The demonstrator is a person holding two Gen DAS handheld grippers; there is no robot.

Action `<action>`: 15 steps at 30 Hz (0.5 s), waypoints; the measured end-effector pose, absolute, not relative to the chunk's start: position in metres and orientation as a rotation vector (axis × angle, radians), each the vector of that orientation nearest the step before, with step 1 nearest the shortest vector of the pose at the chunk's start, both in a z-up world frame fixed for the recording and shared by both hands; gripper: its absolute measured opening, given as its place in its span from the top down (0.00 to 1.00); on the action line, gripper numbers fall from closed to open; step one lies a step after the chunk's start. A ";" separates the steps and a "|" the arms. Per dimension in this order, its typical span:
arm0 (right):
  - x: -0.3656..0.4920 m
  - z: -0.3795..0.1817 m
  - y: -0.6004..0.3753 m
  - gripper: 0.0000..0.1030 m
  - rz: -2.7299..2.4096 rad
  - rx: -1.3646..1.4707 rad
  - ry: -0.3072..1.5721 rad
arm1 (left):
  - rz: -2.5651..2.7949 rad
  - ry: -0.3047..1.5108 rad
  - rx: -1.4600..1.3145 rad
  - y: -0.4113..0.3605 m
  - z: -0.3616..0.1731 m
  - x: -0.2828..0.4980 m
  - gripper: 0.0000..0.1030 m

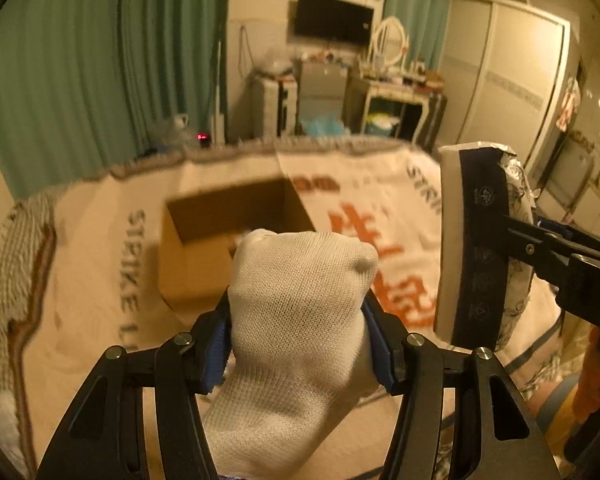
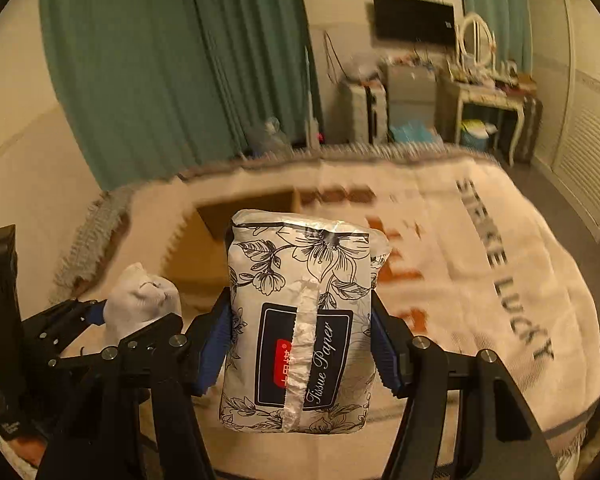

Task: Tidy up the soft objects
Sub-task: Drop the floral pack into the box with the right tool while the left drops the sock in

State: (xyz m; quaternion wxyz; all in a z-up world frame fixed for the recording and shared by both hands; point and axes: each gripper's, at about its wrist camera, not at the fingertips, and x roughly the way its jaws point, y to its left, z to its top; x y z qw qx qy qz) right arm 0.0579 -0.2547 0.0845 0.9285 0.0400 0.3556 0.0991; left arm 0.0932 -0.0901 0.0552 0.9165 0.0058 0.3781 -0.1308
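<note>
My left gripper (image 1: 300,344) is shut on a white knit sock (image 1: 296,320) and holds it above the bed; the sock also shows in the right wrist view (image 2: 140,300). My right gripper (image 2: 302,340) is shut on a flower-printed tissue paper pack (image 2: 300,320), held upright; the pack shows at the right of the left wrist view (image 1: 476,248). An open cardboard box (image 1: 220,240) stands on the blanket ahead of both grippers; in the right wrist view the box (image 2: 220,224) is partly hidden behind the pack.
A cream blanket (image 2: 480,280) with orange and dark lettering covers the bed. Green curtains (image 1: 100,80) hang behind. A wall TV (image 1: 332,20), a dressing table (image 1: 396,92) and wardrobe doors (image 1: 500,80) stand beyond the bed's far edge.
</note>
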 end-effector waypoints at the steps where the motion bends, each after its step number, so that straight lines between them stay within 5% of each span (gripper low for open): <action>1: 0.060 0.094 -0.249 0.40 0.209 0.079 0.710 | -0.262 0.767 0.010 -0.082 0.064 0.100 0.45; 8: 0.119 0.138 -0.186 0.40 0.275 -0.018 0.640 | -0.167 0.715 0.079 -0.051 0.073 0.159 0.45; 15: 0.220 0.103 -0.132 0.40 0.309 -0.087 0.664 | -0.127 0.781 0.025 -0.040 0.013 0.227 0.45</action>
